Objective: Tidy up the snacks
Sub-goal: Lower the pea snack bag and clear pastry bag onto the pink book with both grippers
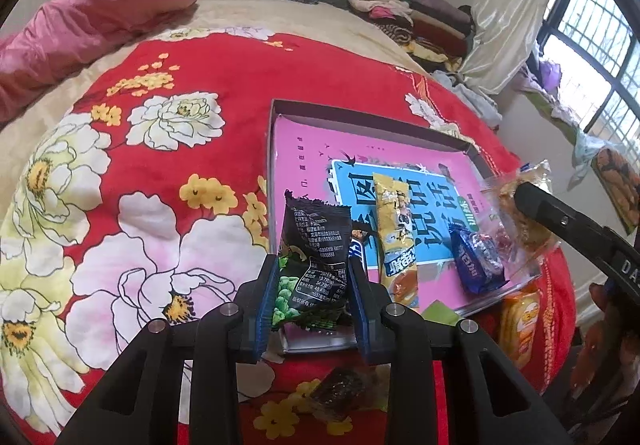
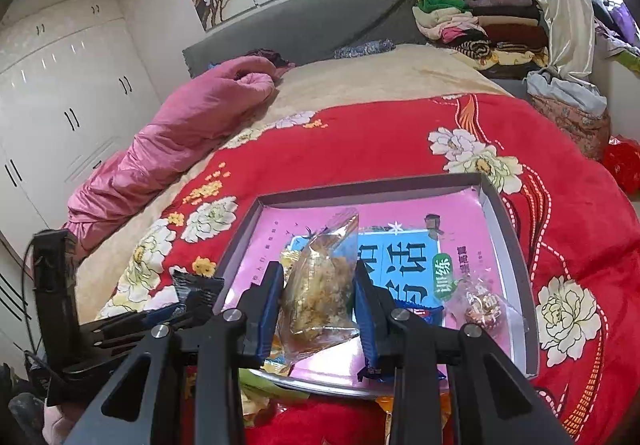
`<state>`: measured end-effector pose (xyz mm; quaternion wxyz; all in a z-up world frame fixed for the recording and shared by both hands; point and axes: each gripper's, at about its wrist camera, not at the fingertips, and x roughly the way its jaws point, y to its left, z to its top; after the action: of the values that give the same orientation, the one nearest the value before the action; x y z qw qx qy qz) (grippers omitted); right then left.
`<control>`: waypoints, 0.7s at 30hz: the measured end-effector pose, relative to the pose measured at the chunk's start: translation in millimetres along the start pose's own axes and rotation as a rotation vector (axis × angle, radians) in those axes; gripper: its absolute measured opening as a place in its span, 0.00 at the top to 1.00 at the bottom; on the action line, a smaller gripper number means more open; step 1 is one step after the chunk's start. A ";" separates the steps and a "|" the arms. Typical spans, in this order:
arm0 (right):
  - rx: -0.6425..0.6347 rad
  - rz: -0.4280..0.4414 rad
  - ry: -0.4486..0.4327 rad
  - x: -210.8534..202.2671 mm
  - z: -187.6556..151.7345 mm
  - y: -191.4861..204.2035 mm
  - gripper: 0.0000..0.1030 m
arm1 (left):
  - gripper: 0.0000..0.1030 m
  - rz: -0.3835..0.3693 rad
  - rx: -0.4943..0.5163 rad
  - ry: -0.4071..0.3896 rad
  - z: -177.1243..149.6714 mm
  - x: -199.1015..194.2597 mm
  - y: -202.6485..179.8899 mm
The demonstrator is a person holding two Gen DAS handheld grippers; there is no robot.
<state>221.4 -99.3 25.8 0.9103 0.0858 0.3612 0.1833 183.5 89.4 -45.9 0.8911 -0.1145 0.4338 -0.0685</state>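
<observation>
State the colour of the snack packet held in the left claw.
Black with green peas printed on it: the crinkled foil snack packet shows best in the left wrist view.

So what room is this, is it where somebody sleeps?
Most likely a bedroom. There is a big bed with a red flowered quilt and a grey headboard, white wardrobe doors along the wall, and folded clothes piled beside the bed.

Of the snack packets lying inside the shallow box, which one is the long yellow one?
The yellow stick packet, lying lengthwise between the black packet in the left tongs and the short blue packet. Only this one is long, narrow and yellow.
</observation>
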 end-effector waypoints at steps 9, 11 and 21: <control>-0.004 -0.030 0.055 21.7 -12.0 -2.8 0.66 | 0.67 -0.003 0.039 0.016 -4.1 4.2 -9.1; -0.011 -0.035 0.064 25.1 -14.3 -2.7 0.66 | 0.67 -0.001 0.043 0.028 -6.2 8.2 -10.6; -0.021 -0.044 0.090 39.6 -20.9 -2.5 0.66 | 0.67 -0.055 0.016 0.042 -8.2 11.6 -9.8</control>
<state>234.3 -85.4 -14.8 0.8978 0.0598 0.4015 0.1707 183.9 76.2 -57.0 0.8806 -0.1177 0.4483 -0.0991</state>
